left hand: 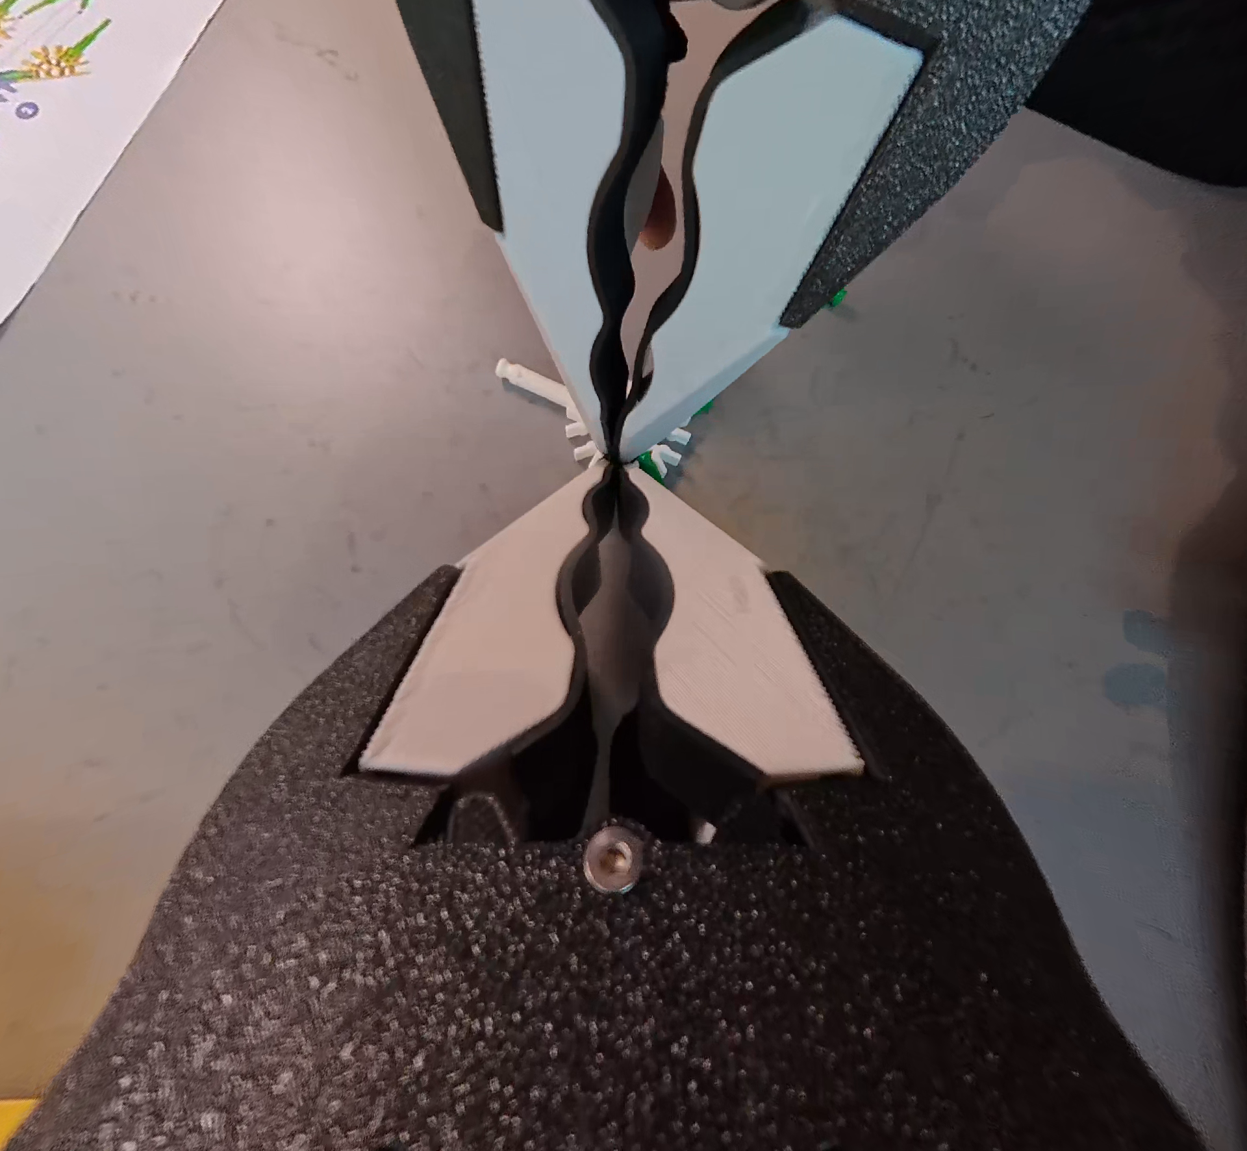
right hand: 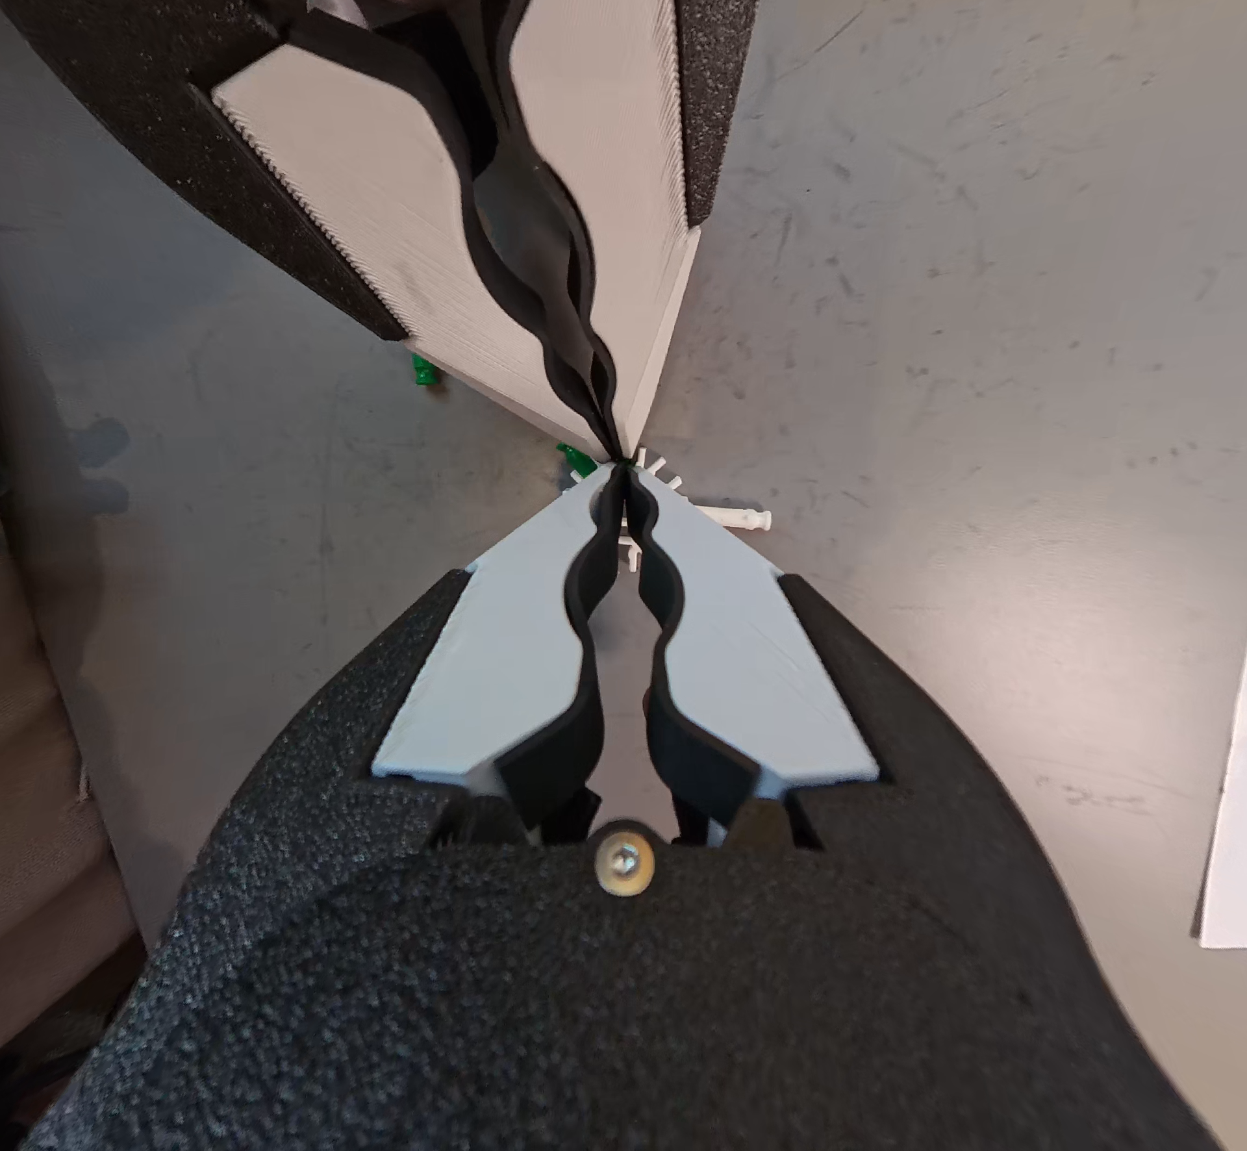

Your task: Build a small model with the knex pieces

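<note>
A small toy assembly of a white spoked connector (left hand: 582,437), a white rod (left hand: 523,374) and green pieces (left hand: 651,464) sits low over the grey table (left hand: 270,444). My left gripper (left hand: 615,477), with grey fingers (left hand: 513,633), is shut with its tips pinched at the assembly's middle. My right gripper (left hand: 611,450), with pale blue fingers (left hand: 756,228), comes from the far side, also shut, tip to tip with the left. In the right wrist view the right gripper (right hand: 624,477) meets the left gripper (right hand: 617,450) over the white rod (right hand: 739,518) and a green piece (right hand: 573,456). The exact part pinched is hidden.
A white sheet with printed coloured toy pictures (left hand: 101,39) lies at the far left of the table; its edge shows in the right wrist view (right hand: 1228,815). A loose green bit (right hand: 425,371) lies beside the left fingers. A person's fingertip (left hand: 660,214) shows behind the right gripper. Both grippers' tips are close together, under 4 cm apart.
</note>
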Tool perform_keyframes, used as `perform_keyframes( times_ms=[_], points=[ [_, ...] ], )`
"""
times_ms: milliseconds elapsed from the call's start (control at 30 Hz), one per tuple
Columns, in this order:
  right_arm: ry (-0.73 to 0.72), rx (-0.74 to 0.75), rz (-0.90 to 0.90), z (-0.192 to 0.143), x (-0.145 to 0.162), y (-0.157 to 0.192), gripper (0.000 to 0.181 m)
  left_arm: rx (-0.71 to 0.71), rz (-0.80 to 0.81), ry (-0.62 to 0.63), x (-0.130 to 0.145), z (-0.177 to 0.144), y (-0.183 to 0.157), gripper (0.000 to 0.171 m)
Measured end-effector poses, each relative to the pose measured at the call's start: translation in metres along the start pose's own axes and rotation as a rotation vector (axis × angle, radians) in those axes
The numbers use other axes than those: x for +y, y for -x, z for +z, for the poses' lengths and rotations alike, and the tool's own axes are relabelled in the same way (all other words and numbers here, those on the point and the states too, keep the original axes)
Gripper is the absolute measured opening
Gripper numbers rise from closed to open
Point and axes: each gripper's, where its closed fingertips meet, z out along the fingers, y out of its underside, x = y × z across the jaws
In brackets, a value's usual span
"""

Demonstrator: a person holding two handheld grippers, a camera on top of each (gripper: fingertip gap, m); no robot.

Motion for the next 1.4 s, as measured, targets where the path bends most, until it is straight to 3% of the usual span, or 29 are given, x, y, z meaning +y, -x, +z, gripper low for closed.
perform_keyframes(
  times_ms=[267, 400, 467, 633, 767, 933, 1233, 1400],
  points=[
    [0.006, -0.058, 0.007, 0.0, 0.0, 0.0, 0.0, 0.202, -0.2, 0.076, -0.001, 0.0, -0.001, 0.0],
    [-0.04, -0.056, 0.011, 0.0, -0.001, -0.001, 0.0, 0.17, -0.119, 0.076, 0.0, -0.002, -0.001, 0.0],
    [-0.092, -0.055, 0.032, 0.0, -0.002, 0.0, 0.0, 0.178, -0.154, 0.067, 0.001, -0.008, 0.002, 0.0],
    [-0.146, -0.028, 0.013, -0.001, -0.001, 0.0, 0.0, 0.138, -0.14, -0.044, -0.009, -0.02, 0.007, 0.0],
    [-0.151, 0.0, -0.042, -0.003, -0.001, -0.002, 0.001, 0.136, -0.091, 0.03, 0.002, -0.004, -0.001, 0.0],
    [-0.24, 0.016, -0.002, -0.028, -0.006, -0.01, 0.002, 0.135, -0.094, 0.002, -0.001, -0.006, -0.002, 0.0],
    [-0.209, 0.032, 0.121, -0.018, 0.033, 0.009, 0.038, 0.093, -0.081, -0.016, 0.005, -0.01, 0.006, 0.014],
    [-0.217, 0.129, 0.098, -0.009, 0.031, 0.002, 0.025, 0.093, -0.034, 0.015, 0.009, -0.007, 0.0, 0.008]
  ],
)
